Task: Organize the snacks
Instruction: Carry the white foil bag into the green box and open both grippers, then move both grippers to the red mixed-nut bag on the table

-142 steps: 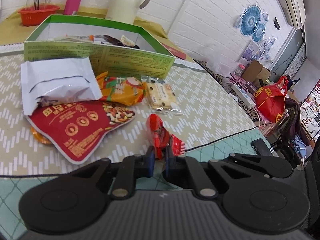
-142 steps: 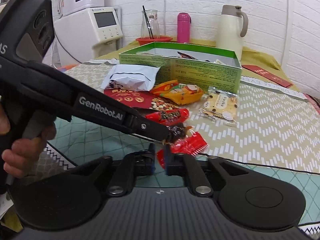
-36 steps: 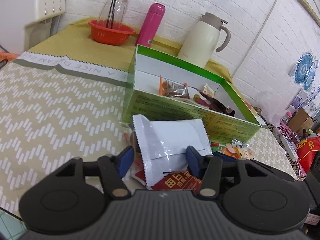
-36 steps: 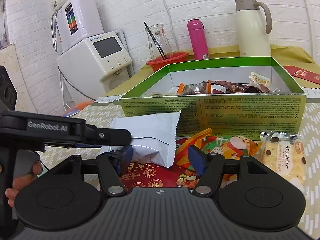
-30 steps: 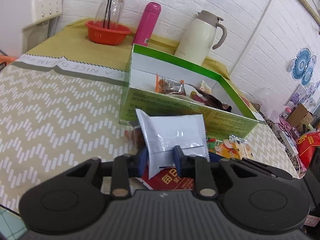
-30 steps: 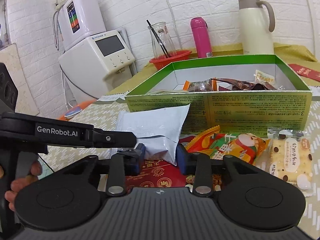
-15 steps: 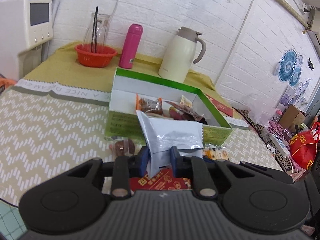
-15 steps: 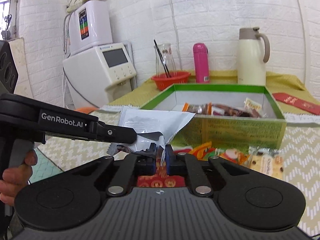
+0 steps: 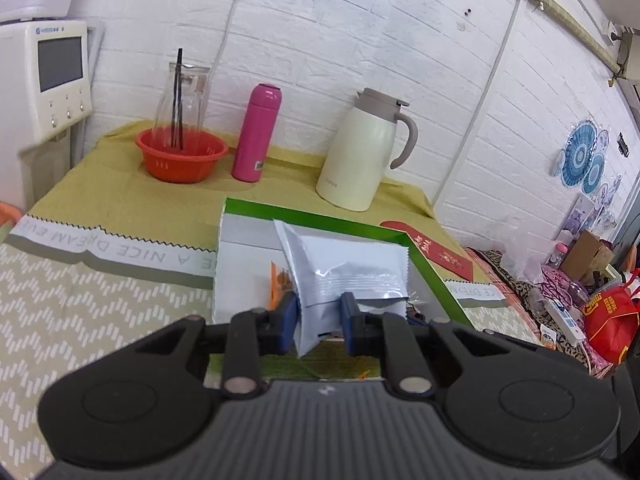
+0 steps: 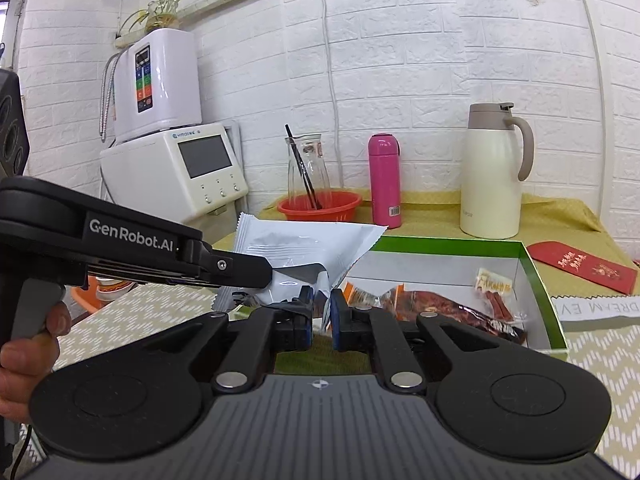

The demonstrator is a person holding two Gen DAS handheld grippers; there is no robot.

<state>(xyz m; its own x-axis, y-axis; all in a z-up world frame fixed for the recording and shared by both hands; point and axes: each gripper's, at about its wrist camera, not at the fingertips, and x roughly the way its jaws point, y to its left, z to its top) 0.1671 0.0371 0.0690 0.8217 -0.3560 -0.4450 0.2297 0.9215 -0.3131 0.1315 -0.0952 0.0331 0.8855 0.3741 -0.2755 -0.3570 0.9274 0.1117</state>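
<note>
Jaws of both the left gripper (image 9: 319, 317) and right gripper (image 10: 321, 317) are clamping the white packet (image 9: 344, 270) over the green box (image 10: 536, 276), risking tearing its slippery film.

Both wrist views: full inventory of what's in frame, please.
silver snack packet: 1, silver-white, held over the near end of the box
green box: 1, green rim and white inside, on the patterned cloth, snacks inside
thermal jug: 1, cream, behind the box
pink flask: 1, pink, left of the jug
orange basket: 1, orange, holds a glass carafe
red envelope: 1, red, right of the box
white appliance: 1, white with a screen, far left
left claw: black, blue pads, shut on the packet
right claw: black, shut on the packet's edge
hand: 1, grips the left claw's handle
</note>
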